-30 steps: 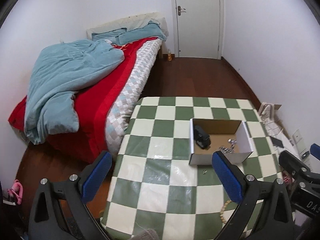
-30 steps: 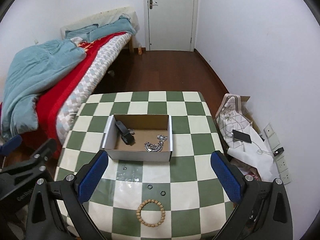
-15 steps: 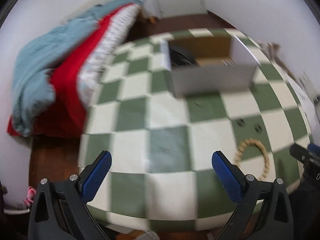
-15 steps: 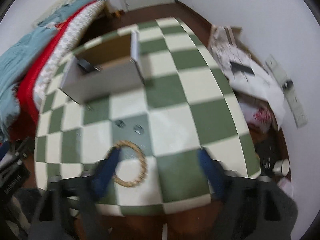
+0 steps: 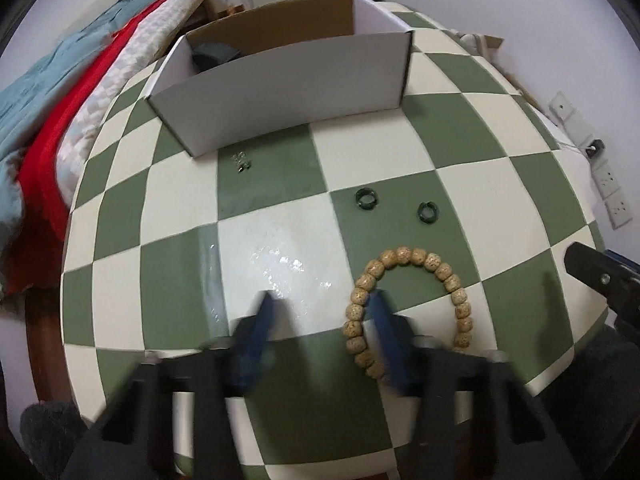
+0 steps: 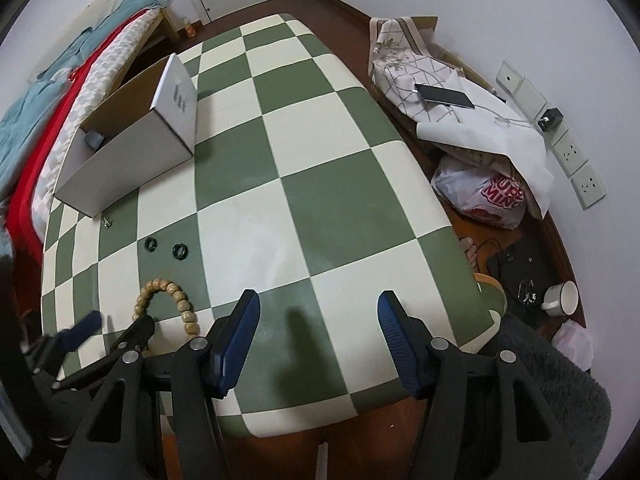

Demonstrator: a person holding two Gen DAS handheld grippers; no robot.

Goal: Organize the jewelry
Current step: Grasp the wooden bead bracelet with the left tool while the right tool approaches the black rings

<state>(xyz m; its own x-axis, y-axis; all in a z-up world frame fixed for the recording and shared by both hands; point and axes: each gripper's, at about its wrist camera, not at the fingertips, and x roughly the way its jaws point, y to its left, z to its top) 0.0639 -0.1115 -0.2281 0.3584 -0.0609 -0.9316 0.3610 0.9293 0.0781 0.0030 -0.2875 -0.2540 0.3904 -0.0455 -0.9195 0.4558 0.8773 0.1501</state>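
Observation:
A tan bead bracelet (image 5: 404, 300) lies on the green-and-cream checked table (image 5: 280, 208); it also shows in the right wrist view (image 6: 168, 304). My left gripper (image 5: 322, 306) is open, low over the table, its right finger (image 5: 384, 332) just inside the bracelet's left side. Two dark green rings (image 5: 367, 197) (image 5: 428, 213) and a small silver earring (image 5: 241, 160) lie beyond. A white cardboard box (image 5: 280, 80) holds a dark item. My right gripper (image 6: 316, 312) is open and empty over the table's near right part.
A bed with red and blue covers (image 5: 48, 92) stands left of the table. To the right on the floor are a bag with a phone (image 6: 444, 96), a plastic bag (image 6: 488, 196), a mug (image 6: 562, 298) and wall sockets (image 6: 568, 152).
Both grippers have dropped and tilted down toward the table's near edge. The left gripper has narrowed and come down at the bead bracelet. The right gripper has swung right, away from the bracelet.

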